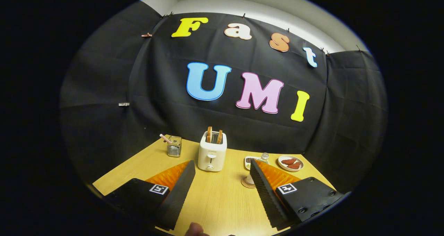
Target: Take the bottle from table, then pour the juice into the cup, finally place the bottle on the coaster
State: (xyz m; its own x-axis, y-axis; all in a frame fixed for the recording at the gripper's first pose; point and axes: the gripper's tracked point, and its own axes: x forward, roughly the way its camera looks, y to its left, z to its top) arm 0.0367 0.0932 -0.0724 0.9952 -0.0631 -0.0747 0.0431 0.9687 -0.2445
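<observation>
My gripper [221, 166] is open above the wooden table [222, 197], with nothing between its fingers. The small clear bottle [264, 156] stands beyond the right fingertip, which hides its lower part. A round brown coaster [247, 184] lies just inside the right finger, with a pale object on it that I cannot identify because the finger partly hides it. A ribbed metal cup [174, 146] with a pink straw stands far off beyond the left finger.
A white toaster [212, 152] with two slices of toast stands straight ahead between the fingers. A small dish [249, 159] sits beside the bottle, and a plate [290, 163] with red pieces lies further right. The black cloth wall closes the table's far side.
</observation>
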